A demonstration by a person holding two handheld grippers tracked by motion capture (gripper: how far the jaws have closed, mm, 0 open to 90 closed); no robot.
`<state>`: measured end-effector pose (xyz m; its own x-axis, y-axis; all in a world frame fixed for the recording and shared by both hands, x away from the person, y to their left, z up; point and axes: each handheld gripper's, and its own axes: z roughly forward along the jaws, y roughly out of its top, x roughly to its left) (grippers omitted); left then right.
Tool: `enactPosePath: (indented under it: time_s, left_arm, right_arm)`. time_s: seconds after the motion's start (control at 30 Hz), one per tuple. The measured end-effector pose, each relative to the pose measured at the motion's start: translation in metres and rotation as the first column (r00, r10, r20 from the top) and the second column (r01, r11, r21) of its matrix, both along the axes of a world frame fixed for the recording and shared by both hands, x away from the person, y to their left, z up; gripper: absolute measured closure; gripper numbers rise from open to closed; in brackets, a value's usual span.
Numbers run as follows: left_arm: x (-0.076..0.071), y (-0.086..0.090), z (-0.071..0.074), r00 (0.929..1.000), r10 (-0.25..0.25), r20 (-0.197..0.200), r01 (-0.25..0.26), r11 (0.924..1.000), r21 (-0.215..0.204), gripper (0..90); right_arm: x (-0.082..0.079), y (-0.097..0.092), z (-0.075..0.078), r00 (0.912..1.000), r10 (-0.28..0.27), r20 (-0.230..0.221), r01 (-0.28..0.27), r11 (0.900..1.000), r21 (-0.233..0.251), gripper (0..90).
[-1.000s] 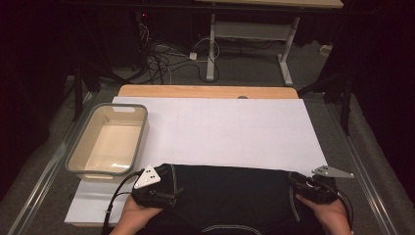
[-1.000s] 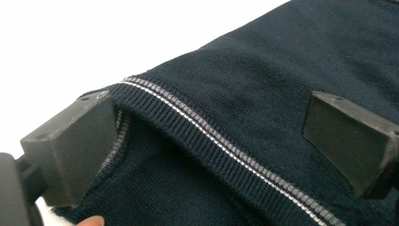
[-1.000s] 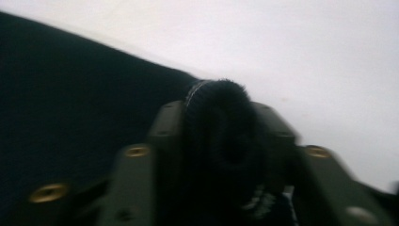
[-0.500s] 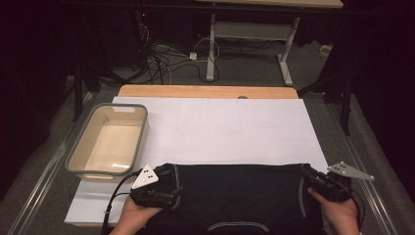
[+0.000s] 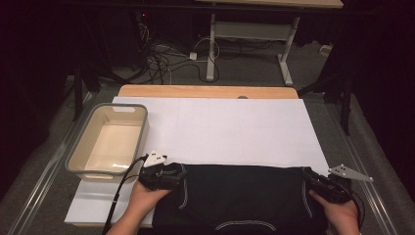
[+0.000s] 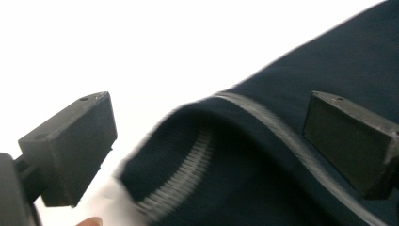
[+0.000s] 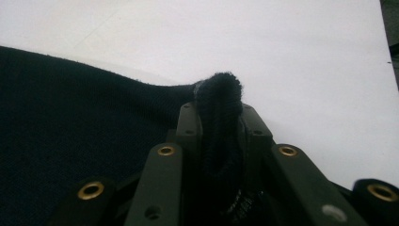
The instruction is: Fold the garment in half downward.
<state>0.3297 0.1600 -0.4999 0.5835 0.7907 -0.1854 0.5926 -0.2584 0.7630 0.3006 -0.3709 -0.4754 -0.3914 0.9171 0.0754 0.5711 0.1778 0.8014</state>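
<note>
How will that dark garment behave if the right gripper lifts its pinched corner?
Likely floppy: the dark garment bunches into a soft fold between the right gripper pads. It should drape and drag rather than lift flat. Probably light; its knit looks grippy, not slippery.

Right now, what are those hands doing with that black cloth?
A person is handling a dark garment lying on the white table cover. The right gripper has just been closing, and its jaws pinch a bunched fold of the garment. The left gripper has its jaws open around the garment's stitched edge, not pinching it. A beige tub sits at the left.
</note>
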Motion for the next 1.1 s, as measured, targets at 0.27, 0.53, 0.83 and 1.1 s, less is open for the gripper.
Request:
enactPosePath:
  time_s: [0.27,0.53,0.83,1.1]
  left_arm:
    - [0.006,0.000,-0.005,0.9935,0.063,-0.095,-0.059,0.9973,0.044,21.7]
    - [0.005,0.003,-0.006,0.9923,-0.063,-0.106,0.059,0.9975,-0.038,64.0]
    - [-0.004,-0.002,-0.004,0.9956,-0.089,-0.031,0.089,0.9960,0.006,73.7]
    - [-0.015,-0.001,0.025,0.9957,-0.038,0.085,0.039,0.9992,-0.008,74.5]
  right_arm:
    - [0.001,0.001,-0.002,0.9998,0.018,-0.008,-0.018,0.9997,-0.015,75.2]
    - [0.002,0.004,-0.002,0.9996,0.025,-0.011,-0.025,0.9992,-0.033,74.8]
    - [0.000,0.007,-0.002,0.9996,0.026,-0.002,-0.027,0.9980,-0.058,74.8]
    - [-0.007,0.007,0.010,0.9985,0.008,0.054,-0.007,0.9998,-0.019,75.3]
